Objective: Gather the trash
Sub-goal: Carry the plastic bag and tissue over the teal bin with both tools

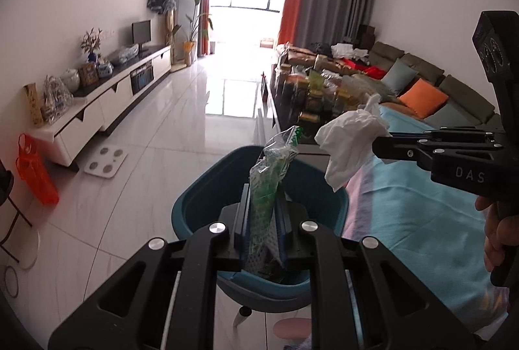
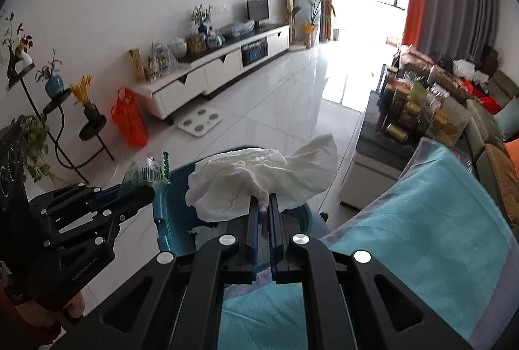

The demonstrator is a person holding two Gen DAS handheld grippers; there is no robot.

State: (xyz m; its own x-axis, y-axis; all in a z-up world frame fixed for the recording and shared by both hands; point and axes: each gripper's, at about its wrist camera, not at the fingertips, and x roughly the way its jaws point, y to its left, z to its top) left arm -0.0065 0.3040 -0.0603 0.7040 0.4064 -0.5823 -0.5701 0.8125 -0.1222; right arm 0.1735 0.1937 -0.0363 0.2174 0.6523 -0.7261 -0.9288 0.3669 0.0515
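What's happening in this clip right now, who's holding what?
A person is collecting trash with a handheld gripper in each hand. The left gripper is shut on a clear plastic wrapper with green print, and the right gripper is shut on a crumpled white tissue. Both pieces are held above a teal bin standing on the floor beside a table with a teal cloth. Nothing has been dropped in yet.
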